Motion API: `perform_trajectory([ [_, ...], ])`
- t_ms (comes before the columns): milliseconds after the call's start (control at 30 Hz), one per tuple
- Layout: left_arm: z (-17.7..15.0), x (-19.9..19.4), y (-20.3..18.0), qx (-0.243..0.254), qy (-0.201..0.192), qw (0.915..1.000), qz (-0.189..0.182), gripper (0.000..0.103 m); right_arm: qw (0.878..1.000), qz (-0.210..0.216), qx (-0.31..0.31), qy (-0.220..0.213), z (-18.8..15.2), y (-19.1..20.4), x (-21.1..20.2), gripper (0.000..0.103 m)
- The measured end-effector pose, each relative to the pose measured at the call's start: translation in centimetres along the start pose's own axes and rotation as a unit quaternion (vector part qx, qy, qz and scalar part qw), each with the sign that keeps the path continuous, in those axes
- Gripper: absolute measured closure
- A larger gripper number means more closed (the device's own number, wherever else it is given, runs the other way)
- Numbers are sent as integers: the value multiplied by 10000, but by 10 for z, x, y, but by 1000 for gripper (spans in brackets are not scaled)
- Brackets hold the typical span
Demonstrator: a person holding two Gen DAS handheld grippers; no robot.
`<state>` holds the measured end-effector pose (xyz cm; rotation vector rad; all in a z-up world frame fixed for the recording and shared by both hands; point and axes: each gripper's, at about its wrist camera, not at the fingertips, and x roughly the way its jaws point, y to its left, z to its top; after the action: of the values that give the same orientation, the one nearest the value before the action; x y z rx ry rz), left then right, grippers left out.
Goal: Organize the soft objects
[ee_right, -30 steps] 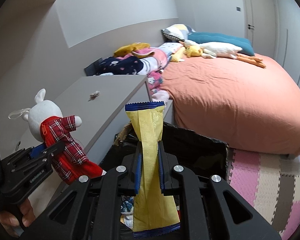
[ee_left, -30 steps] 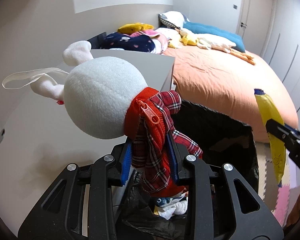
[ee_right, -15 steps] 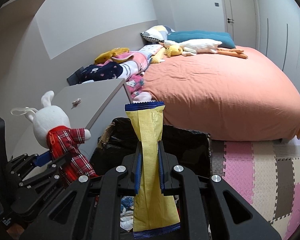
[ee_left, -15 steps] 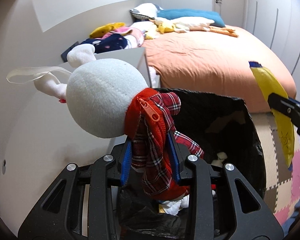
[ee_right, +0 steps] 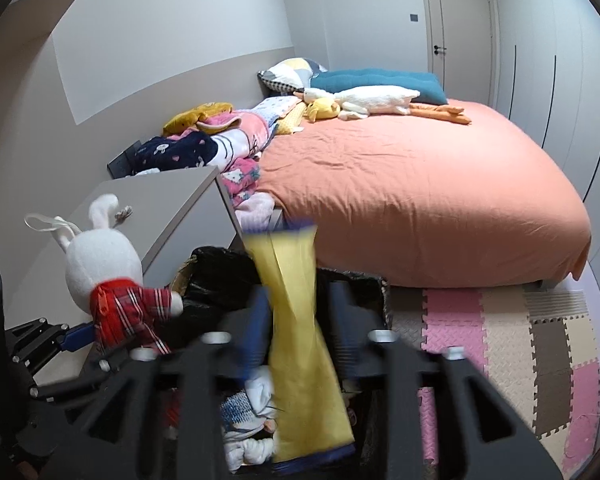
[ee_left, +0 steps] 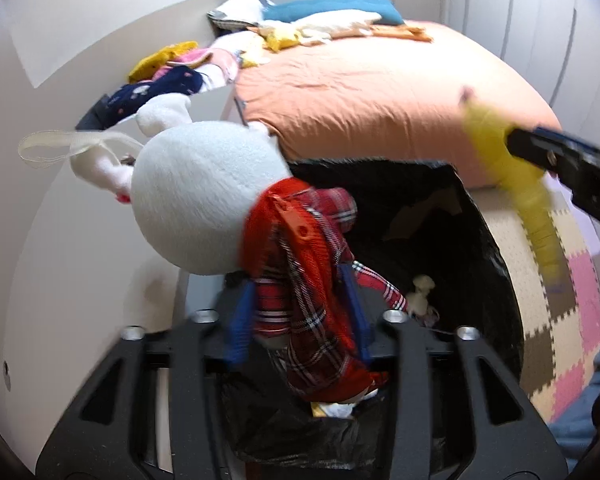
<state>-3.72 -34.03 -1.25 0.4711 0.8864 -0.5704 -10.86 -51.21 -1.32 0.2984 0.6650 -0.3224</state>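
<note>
A white rabbit plush [ee_left: 204, 192] in a red plaid outfit is clamped by its body in my left gripper [ee_left: 300, 312], which is shut on it. The rabbit [ee_right: 100, 256] also shows at the left of the right wrist view, with the left gripper [ee_right: 76, 336] under it. My right gripper [ee_right: 296, 312] stands open, its blue pads apart from a blurred yellow wrapper [ee_right: 300, 380] that hangs between them. Both items are above a bin lined with a black bag [ee_left: 460, 240], which holds socks and cloth [ee_right: 252, 400]. The wrapper [ee_left: 528, 200] and the right gripper [ee_left: 560, 168] appear at the right of the left wrist view.
A bed with an orange cover [ee_right: 420, 200] lies beyond the bin, with a goose plush [ee_right: 372, 100] and pillows at its head. A clothes pile [ee_right: 220, 136] sits beside a grey cabinet top [ee_right: 160, 196]. A foam puzzle mat [ee_right: 500, 340] covers the floor at the right.
The right gripper's fingers have spread apart and the yellow wrapper has slipped a little lower, blurred by motion. Both grippers have drifted further over the bin. The rabbit stays clamped.
</note>
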Motion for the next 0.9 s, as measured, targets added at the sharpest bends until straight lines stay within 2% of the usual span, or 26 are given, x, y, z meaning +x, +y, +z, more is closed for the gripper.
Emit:
perform_trajectory([
  [33, 0, -2, -2, 75, -67, 9999, 54, 19, 9999, -57, 18, -110, 0, 0, -4, 40],
  [67, 1, -6, -4, 133, -203, 9995, 180, 9, 9999, -82, 8, -152, 1, -1, -5, 40],
  [100, 0, -11, -7, 228, -371, 9985, 339, 6, 9998, -100, -3, -177, 1, -1, -7, 39],
  [133, -1, -16, -12, 404, -533, 9965, 502, 6, 9998, -101, 2, -195, 2, -1, -8, 37],
  [233, -2, -21, -16, 548, -599, 9950, 585, 6, 9997, -104, 39, -234, 3, -3, -10, 36],
  [900, -4, -23, -3, 259, -563, 9965, 557, 6, 9997, -58, 60, -234, 6, -2, -13, 35],
])
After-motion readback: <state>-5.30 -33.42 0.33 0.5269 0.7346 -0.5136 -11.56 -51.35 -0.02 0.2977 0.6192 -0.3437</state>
